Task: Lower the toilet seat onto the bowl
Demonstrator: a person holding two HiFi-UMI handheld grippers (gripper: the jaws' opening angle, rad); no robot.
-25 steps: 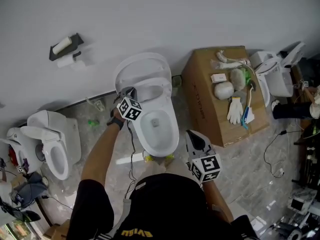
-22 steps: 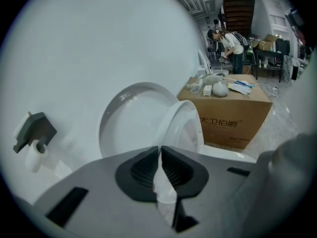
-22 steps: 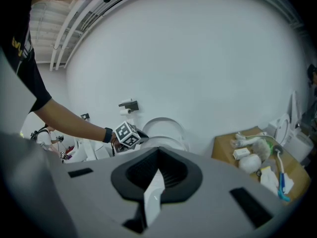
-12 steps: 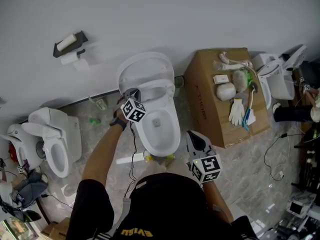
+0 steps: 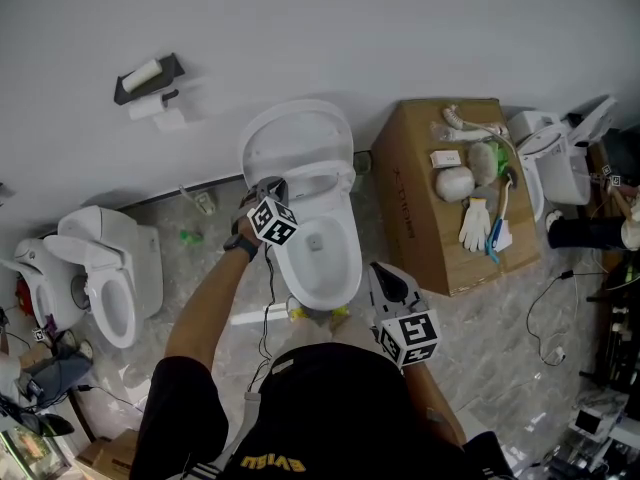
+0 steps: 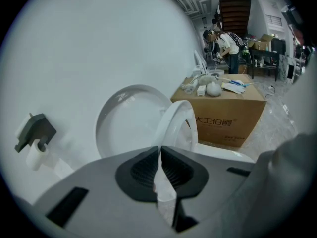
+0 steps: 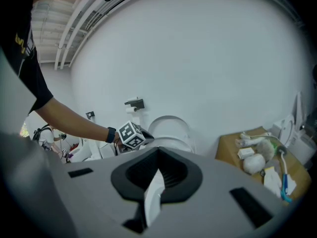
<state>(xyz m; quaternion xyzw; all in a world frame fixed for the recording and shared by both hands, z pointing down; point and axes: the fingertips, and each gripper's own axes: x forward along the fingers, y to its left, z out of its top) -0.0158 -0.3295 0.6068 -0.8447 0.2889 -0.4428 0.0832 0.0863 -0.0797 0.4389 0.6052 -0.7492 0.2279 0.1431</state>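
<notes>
Grasping the left rim of the toilet seat [image 6: 168,122], the left tongs [image 5: 268,184] are clenched, with the pads pressed on the thin white edge. The seat stands tilted, partway between the raised lid [image 5: 298,133] and the bowl [image 5: 322,253]. Its hinge end is at the back of the toilet and its free end is clear of the bowl rim. The lid is upright against the white wall [image 5: 420,28]. The left arm reaches forward from the person's body to the left side of the toilet.

The right tongs [image 5: 383,270] are clenched on nothing. They hover just to the right of the front of the bowl, apart from it, and point toward the wall.

Surroundings:
- A cardboard box [image 5: 410,218] stands on the marbled floor [image 5: 500,338] just to the right of the toilet. On its top lie a white glove [image 5: 470,223], a blue-handled brush [image 5: 496,220] and a few small pale items.
- A toilet-paper holder [image 5: 148,76] is fixed to the wall, up and to the left of the lid.
- A second toilet [image 5: 100,278] stands at the far left, with its seat down.
- A third toilet [image 5: 555,153] stands to the right of the box.
</notes>
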